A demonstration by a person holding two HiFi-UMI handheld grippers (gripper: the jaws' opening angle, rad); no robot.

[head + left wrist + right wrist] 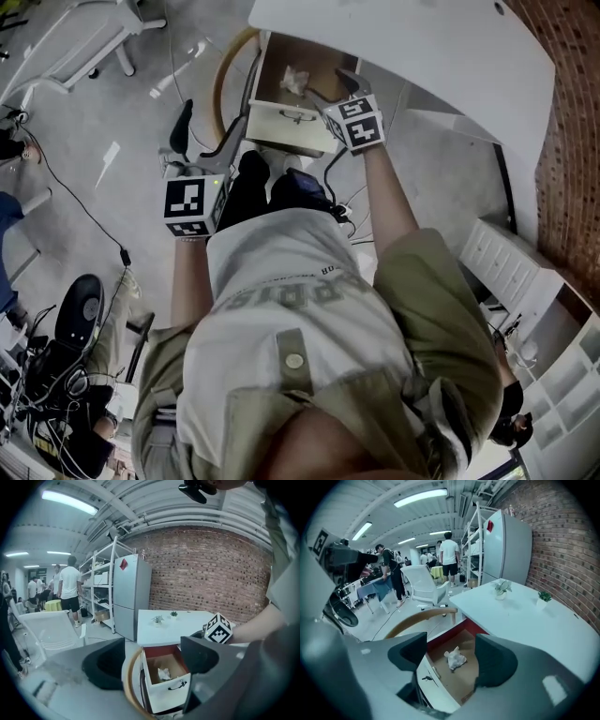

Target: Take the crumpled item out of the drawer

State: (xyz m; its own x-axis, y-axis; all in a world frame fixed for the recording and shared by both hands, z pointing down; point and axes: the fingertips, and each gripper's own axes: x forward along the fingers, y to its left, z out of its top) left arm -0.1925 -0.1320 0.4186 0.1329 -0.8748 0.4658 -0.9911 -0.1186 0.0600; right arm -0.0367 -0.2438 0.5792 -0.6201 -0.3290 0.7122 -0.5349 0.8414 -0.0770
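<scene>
A white drawer (291,127) stands pulled out from under the white table (422,56). On its brown bottom lies a crumpled white wad (294,81) (163,673) (455,658). My right gripper (345,89) (449,660) hovers open just above the drawer's right side, the wad showing between its fingers, not touched. My left gripper (187,159) (152,663) is held back at the lower left, well short of the drawer front, open and empty.
A wooden chair back (225,80) curves beside the drawer's left side. Cables (75,202) run over the grey floor. Small potted plants (501,588) stand on the table. White shelves (525,272) sit by the brick wall at right. People stand far off.
</scene>
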